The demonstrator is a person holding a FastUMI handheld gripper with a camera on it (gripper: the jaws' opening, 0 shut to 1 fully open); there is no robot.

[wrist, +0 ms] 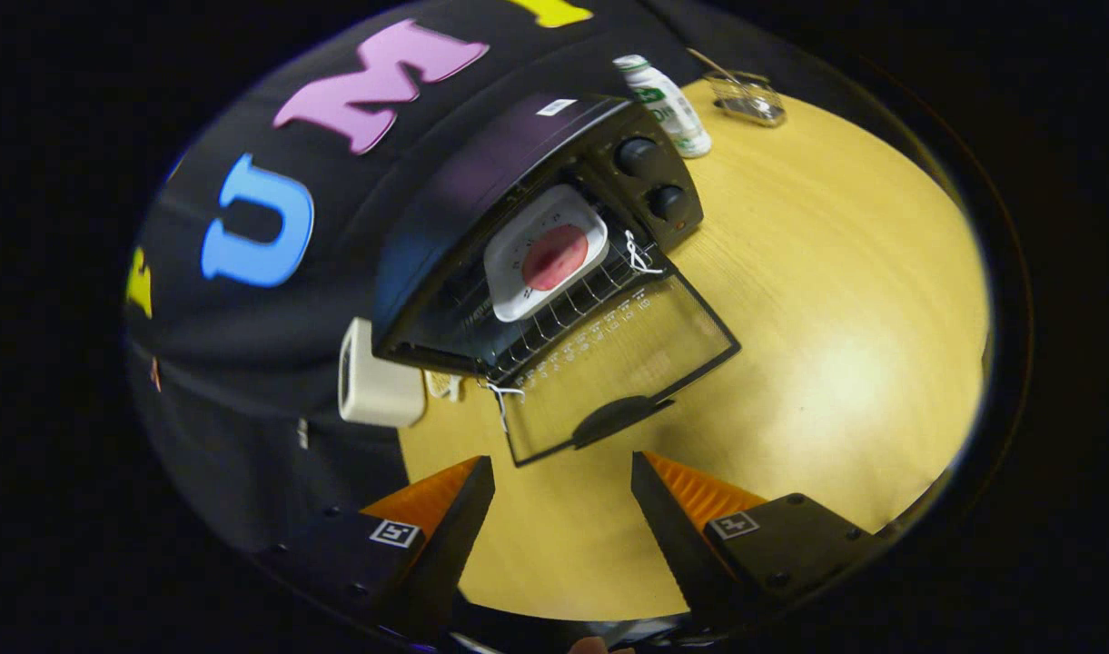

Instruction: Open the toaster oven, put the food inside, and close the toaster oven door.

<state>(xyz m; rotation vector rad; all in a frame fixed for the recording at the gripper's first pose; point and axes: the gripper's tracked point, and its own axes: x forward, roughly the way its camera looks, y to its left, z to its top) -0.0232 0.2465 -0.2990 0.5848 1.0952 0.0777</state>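
Before oven door: gripper agape, empty.

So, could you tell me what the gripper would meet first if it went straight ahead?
Probably the handle of the open toaster oven door, just ahead of the gripper, whose jaws are open; depth is unclear.

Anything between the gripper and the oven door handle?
No. In the gripper view, bare table lies between the open gripper and the door handle.

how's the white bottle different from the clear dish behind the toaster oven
The white bottle is opaque, taller and leans beside the toaster oven; the clear dish is see-through, low and sits farther off. Both rest on the wooden table, far beyond the open tongs.
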